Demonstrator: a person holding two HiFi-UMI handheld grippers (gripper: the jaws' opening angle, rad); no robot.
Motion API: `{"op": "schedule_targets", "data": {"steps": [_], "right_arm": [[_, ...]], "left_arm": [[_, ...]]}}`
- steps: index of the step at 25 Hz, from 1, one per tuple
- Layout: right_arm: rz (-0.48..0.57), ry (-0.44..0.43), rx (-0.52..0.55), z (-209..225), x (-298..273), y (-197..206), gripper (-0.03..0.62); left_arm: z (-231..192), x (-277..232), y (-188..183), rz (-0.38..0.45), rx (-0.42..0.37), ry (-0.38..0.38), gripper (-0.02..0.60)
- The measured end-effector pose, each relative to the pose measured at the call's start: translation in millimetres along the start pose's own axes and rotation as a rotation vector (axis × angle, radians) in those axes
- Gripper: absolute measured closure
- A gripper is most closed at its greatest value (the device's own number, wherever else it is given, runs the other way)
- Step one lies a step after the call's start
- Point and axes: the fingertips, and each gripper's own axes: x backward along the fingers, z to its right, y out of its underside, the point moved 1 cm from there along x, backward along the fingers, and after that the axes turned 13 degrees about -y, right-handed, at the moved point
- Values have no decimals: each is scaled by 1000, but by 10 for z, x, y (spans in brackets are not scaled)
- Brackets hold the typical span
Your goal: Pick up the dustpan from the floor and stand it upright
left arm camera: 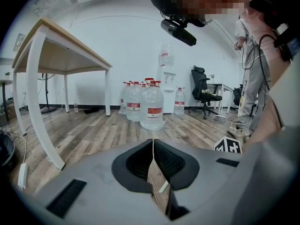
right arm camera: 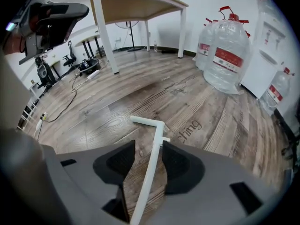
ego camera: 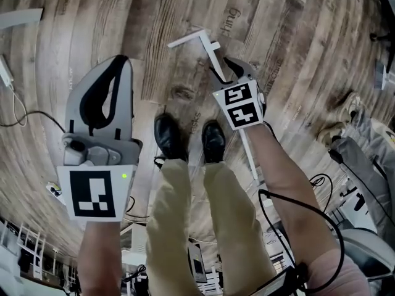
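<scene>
R tool (ego camera: 223, 71) spread round white dustpan handle (right arm camera: 154, 142), pan end hidden; L tool (left arm camera: 153, 143) pressed together, empty.

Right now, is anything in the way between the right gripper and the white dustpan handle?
Nothing visible does: the dustpan handle runs straight between the open jaws of the right gripper, with only the wooden floor behind it.

Dustpan handle (right arm camera: 149, 172) cut off at lower edge, its middle hidden behind right gripper (ego camera: 223, 68) from above
</scene>
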Motion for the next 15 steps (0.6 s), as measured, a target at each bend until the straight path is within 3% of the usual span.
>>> {"op": "schedule_targets", "data": {"steps": [15], "right_arm": [[-83,8,-28,139,-480,325,422]], "left_arm": [[-124,-145,317,5,-12,-1,566]]}}
